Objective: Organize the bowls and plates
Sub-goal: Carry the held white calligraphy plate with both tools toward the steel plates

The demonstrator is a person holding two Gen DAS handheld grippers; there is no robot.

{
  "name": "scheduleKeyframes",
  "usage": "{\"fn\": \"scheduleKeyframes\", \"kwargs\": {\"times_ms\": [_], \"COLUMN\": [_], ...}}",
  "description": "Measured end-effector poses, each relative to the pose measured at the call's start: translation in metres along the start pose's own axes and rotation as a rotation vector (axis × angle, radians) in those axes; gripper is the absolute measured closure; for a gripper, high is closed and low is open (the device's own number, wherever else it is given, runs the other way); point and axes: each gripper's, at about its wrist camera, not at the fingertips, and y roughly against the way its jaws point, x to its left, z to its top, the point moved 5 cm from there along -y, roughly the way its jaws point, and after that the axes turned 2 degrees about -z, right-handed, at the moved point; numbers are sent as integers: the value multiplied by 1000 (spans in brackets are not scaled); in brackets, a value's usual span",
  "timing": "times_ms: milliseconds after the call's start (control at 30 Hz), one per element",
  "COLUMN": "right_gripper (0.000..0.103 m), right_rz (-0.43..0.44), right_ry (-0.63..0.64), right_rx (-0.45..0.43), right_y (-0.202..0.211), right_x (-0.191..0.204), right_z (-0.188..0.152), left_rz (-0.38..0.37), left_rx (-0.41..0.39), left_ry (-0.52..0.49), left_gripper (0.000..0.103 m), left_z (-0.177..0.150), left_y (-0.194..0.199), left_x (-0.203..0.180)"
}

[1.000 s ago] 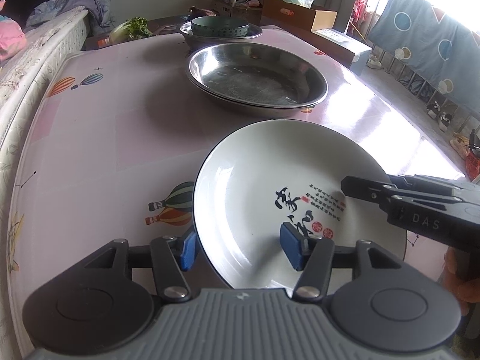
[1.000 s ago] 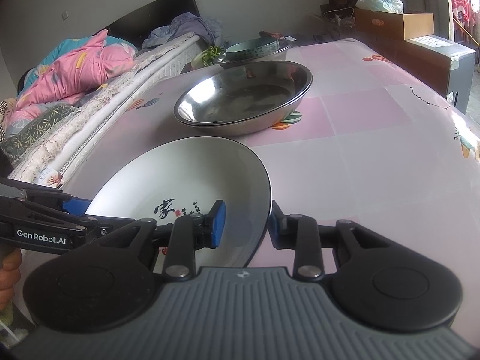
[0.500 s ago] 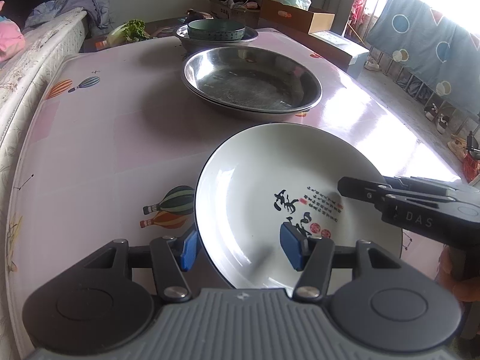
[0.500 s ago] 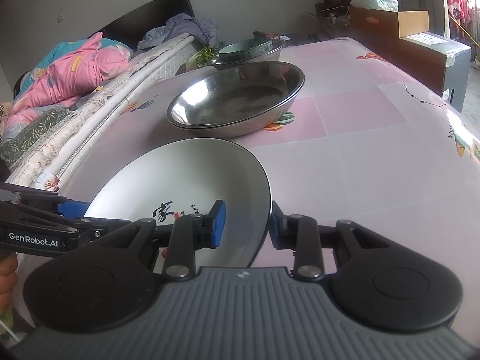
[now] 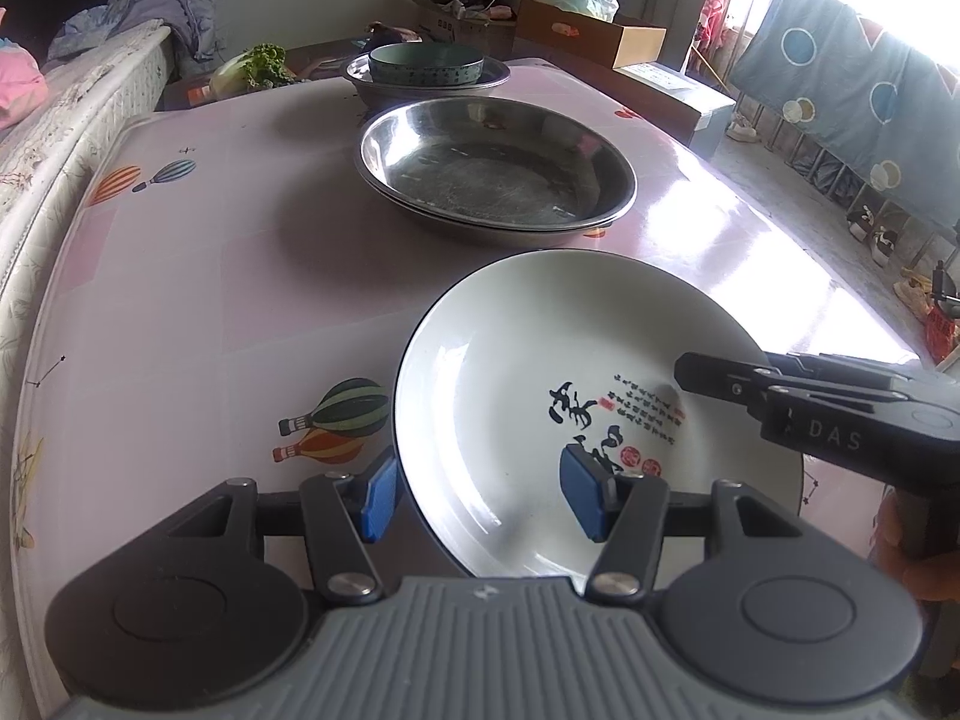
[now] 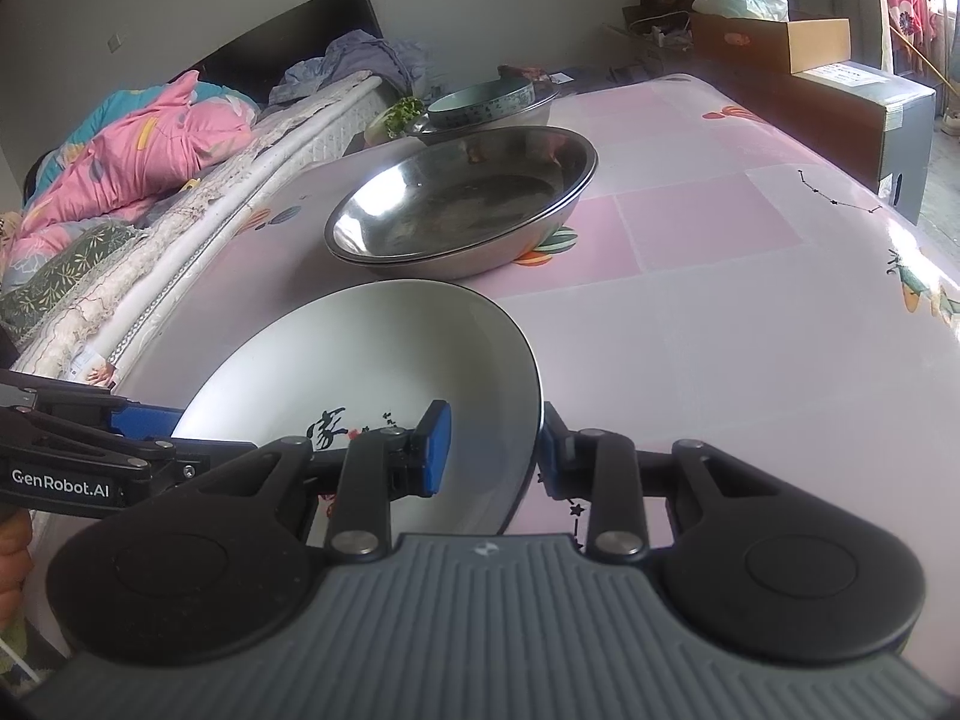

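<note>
A white plate [image 5: 540,372] with black calligraphy is held over the near end of the pink table [image 5: 198,276] — its rim is straddled by both tongs. The right gripper [image 6: 489,450] is clamped on the plate's right edge, one blue pad inside, one under the rim. The left gripper [image 5: 477,495] spans the left edge with its pads apart; whether they press cannot be told. Just beyond the plate, stacked steel basins [image 5: 498,174] are seen, and further behind them a teal bowl [image 5: 426,63] sits in another steel basin [image 5: 492,81]. Left of the plate a bed [image 6: 120,180] lies alongside the table; cardboard boxes [image 5: 588,33] stand at the far right.
</note>
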Motion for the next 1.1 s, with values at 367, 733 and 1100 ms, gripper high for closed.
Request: {"fn": "scheduleKeyframes", "kwargs": {"times_ms": [367, 733, 1100], "right_gripper": [73, 73, 74], "right_rz": [-1, -2, -15], "right_ry": [-6, -13, 17], "right_rx": [-2, -8, -25], "right_y": [1, 1, 1], "right_x": [-3, -8, -6], "right_z": [0, 3, 0], "left_rz": [1, -20, -28], "left_rx": [-3, -4, -24], "left_ry": [-6, -9, -44], "left_gripper": [46, 46, 46], "left_z": [1, -1, -4], "left_y": [1, 2, 2], "left_x": [-5, -7, -6]}}
